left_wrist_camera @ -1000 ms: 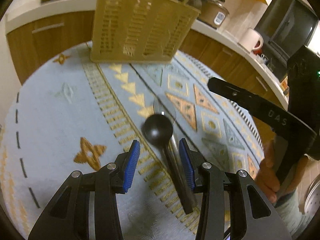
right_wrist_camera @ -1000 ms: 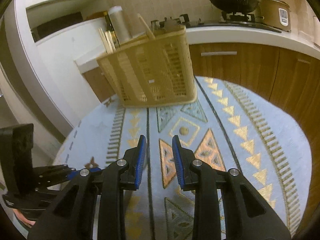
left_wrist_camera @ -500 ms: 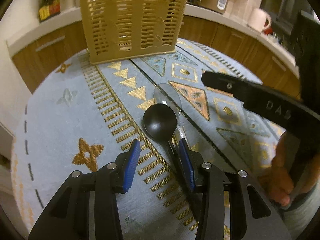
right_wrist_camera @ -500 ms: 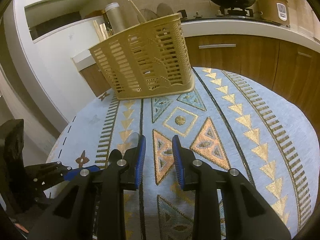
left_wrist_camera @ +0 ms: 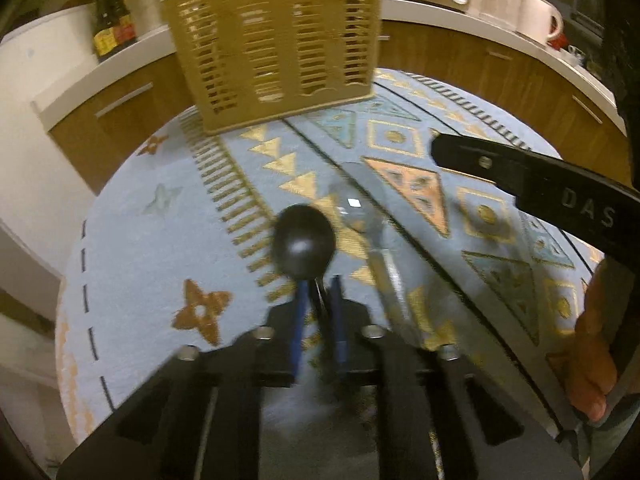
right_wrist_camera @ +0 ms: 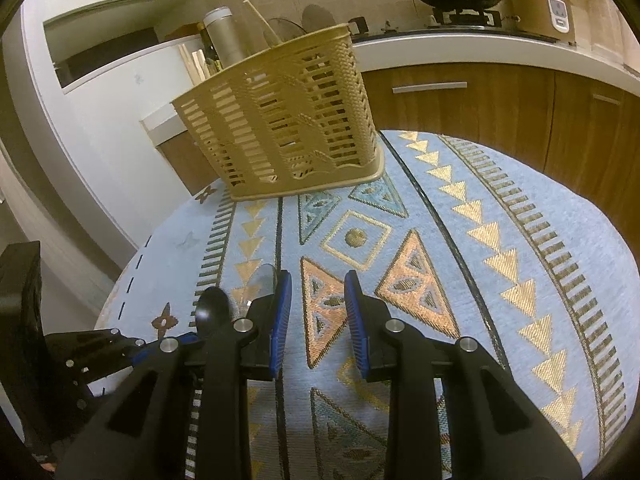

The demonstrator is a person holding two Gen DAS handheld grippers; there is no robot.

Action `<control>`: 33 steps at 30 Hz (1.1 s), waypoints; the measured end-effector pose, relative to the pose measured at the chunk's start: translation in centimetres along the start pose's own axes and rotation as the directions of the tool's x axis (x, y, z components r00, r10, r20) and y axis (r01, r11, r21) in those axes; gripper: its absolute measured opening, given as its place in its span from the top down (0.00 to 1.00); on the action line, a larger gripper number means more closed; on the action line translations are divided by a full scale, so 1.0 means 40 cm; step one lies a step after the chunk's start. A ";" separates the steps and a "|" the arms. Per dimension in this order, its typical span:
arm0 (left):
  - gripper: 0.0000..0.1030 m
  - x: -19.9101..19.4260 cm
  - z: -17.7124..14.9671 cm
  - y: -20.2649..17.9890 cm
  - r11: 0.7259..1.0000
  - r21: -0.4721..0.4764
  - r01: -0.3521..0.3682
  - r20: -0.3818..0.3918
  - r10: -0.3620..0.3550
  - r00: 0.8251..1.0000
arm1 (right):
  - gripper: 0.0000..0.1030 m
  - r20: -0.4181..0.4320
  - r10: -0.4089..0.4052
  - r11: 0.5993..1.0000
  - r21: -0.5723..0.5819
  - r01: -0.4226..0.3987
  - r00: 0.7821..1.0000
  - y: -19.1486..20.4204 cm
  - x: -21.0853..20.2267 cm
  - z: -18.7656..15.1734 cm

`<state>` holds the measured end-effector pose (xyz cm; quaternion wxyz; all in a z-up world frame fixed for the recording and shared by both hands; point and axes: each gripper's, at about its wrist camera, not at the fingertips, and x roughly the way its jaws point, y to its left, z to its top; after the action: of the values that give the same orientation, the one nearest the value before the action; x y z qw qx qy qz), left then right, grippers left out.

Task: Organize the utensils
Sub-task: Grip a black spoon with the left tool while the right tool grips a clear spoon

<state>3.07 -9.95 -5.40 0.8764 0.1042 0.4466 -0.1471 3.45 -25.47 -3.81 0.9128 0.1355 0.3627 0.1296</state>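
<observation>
The left gripper (left_wrist_camera: 318, 312) is pinching its jaws onto the black spoon (left_wrist_camera: 304, 240) handle on the worktop (left_wrist_camera: 152, 248); the right gripper (right_wrist_camera: 318, 324) is hovering half-open, empty. Next: lifting toward the basket (left_wrist_camera: 276, 44) beyond.

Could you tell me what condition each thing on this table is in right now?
Black spoon: handle pinched by left gripper.
Clear spoon: lying free on the tablecloth, beside the black one.
Utensil basket: upright; inside not visible.
Right gripper: partly open, empty.
</observation>
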 end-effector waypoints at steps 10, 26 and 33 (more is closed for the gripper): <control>0.95 -0.006 -0.010 0.079 0.988 -0.134 0.073 0.018 -0.072 0.997 | 0.76 -0.055 -0.025 0.999 -0.028 0.023 0.998 0.017 0.022 -0.001; 0.95 -0.026 -0.016 0.191 0.961 -0.252 0.114 0.061 -0.101 0.993 | 0.76 -0.352 -0.095 0.995 -0.051 0.082 0.931 0.137 0.088 -0.021; 0.95 -0.025 -0.009 0.220 0.953 -0.280 0.112 0.058 -0.100 0.993 | 0.76 -0.383 -0.239 0.969 -0.157 0.192 0.892 0.200 0.136 -0.012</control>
<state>5.34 -1.45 -4.35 0.8825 -0.0495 0.4491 -0.1309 5.83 -16.14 -4.85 0.8345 0.0123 0.5460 0.0729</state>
